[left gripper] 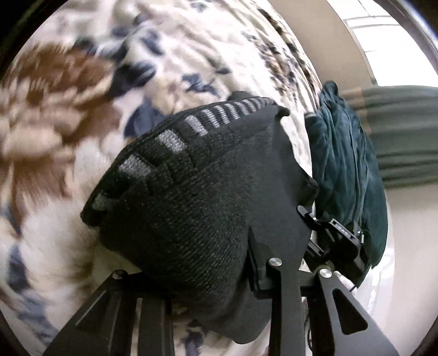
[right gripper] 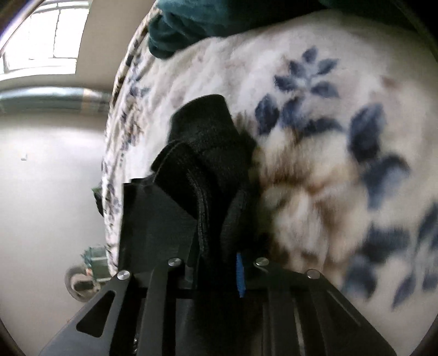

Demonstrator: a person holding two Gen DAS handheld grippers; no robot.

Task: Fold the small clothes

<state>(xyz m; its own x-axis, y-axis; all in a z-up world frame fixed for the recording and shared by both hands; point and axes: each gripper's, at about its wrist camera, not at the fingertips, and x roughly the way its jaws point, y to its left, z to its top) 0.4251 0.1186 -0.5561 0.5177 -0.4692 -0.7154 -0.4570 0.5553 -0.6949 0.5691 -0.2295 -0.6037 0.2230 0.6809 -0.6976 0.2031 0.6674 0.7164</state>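
A black knit sock [left gripper: 186, 197] with a row of grey stripes fills the middle of the left wrist view. It lies over one finger and against the other black finger [left gripper: 276, 169]. My left gripper [left gripper: 235, 148] is shut on this sock, just above the floral blanket [left gripper: 68, 109]. In the right wrist view a black sock's folded end [right gripper: 208, 142] runs between the jaws, beside one bare finger [right gripper: 147, 216]; cloth hides the other finger. My right gripper [right gripper: 197, 191] is shut on that sock. I cannot tell whether both views show the same sock.
A dark teal garment [left gripper: 347, 164] lies bunched at the blanket's edge, also visible as teal cloth [right gripper: 186, 24] at the top of the right view. Beyond the bed's edge [right gripper: 115, 169] there is pale floor [right gripper: 49, 178], a caster wheel [right gripper: 78, 283] and a bright window [right gripper: 46, 35].
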